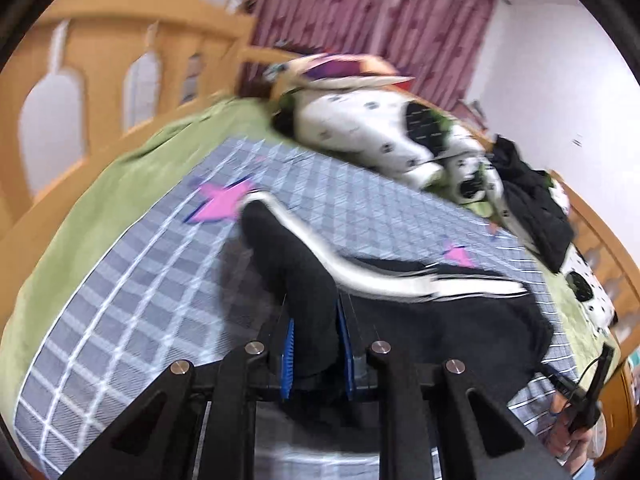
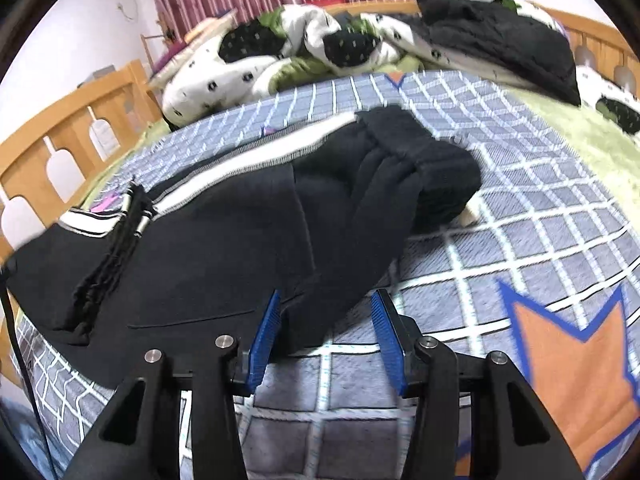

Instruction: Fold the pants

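**Black pants gripped on one side, loose on the other**

The black pants point(image 2: 224, 240) lie spread across the grey checked blanket point(image 2: 520, 184) in the middle of the bed, with a white side stripe point(image 1: 372, 276) running along one leg and a black drawstring point(image 2: 116, 248) trailing over the waist end. At the far end of the pants the cloth is bunched into a thick rolled heap that rests on the blanket.

The left gripper point(image 1: 316, 352) has its blue pads point(image 1: 289, 356) drawn close together on a fold of the black fabric, which rises up between them; the pants hang from that pinch and drape down onto the blanket. The picture from this side is smeared.

The right gripper point(image 2: 326, 336) sits low over the blanket at the near edge of the pants, its jaws spread wide with nothing between them. Its left pad is at the hem of the cloth; whether it touches I cannot tell. An orange star point(image 2: 576, 368) printed on the blanket lies just beside its other finger.

Beyond the blanket, against the wooden bed rail point(image 2: 60, 148), a white spotted duvet point(image 2: 224, 72) is heaped, with a dark garment point(image 2: 500, 40) on top of it.
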Available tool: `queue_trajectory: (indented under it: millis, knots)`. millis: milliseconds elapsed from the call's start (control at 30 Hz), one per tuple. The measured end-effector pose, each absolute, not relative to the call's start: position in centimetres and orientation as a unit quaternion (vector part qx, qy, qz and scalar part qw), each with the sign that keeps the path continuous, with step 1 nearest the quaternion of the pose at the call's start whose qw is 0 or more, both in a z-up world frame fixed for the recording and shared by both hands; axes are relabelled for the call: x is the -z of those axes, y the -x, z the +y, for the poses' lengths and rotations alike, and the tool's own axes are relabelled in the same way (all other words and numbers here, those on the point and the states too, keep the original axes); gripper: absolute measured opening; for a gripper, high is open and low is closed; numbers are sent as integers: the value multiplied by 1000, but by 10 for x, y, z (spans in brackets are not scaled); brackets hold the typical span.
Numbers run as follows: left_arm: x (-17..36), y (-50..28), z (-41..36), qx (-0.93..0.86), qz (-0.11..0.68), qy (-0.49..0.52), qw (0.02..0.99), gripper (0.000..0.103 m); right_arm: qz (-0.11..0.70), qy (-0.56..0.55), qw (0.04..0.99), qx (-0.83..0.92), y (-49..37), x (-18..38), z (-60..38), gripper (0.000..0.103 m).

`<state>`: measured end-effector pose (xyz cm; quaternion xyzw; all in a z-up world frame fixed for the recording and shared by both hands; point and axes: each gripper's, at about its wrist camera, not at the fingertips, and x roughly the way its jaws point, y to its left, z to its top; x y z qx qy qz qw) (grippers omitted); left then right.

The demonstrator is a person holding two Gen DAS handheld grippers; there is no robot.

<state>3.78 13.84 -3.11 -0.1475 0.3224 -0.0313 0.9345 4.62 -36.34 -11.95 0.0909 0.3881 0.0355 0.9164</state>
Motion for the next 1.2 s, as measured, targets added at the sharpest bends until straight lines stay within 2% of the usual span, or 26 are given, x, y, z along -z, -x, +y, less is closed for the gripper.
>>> queue_trajectory:
  millis: [133, 233, 333, 500, 567, 667, 733, 867, 900, 1000, 1200]
  knots:
    - [3, -51, 50, 79, 305, 82, 946, 17, 365, -104, 925, -26, -31, 112, -385, 48]
    - [8, -61, -11, 128, 323, 67, 935, 16, 343, -137, 929, -7, -18, 109, -408, 48]
    - [33, -65, -62, 152, 347, 46, 924, 16, 341, -158, 927, 0, -7, 112, -426, 48]
    - [107, -70, -104, 161, 417, 38, 894, 15, 349, -148, 925, 13, 1, 119, -433, 48]
    - [110, -60, -102, 166, 406, 32, 898, 16, 355, -129, 926, 7, 0, 120, -425, 48]
    - [85, -46, -86, 192, 395, 48, 897, 22, 364, -108, 925, -17, -4, 119, -409, 48]
    - [67, -33, -68, 210, 383, 59, 897, 22, 367, -104, 924, -36, -7, 116, -397, 48]
    - [60, -6, -37, 166, 352, 29, 921, 49, 365, -105, 921, -82, -14, 105, -365, 48]
    - [62, -2, -26, 159, 347, 27, 924, 52, 367, -111, 918, -102, -18, 101, -354, 48]
    - [80, 6, 9, 128, 373, 53, 917, 52, 372, -148, 904, -152, -30, 95, -326, 54]
    - [116, 11, 50, 105, 411, 112, 898, 52, 419, -196, 865, -196, -66, 101, -281, 55]
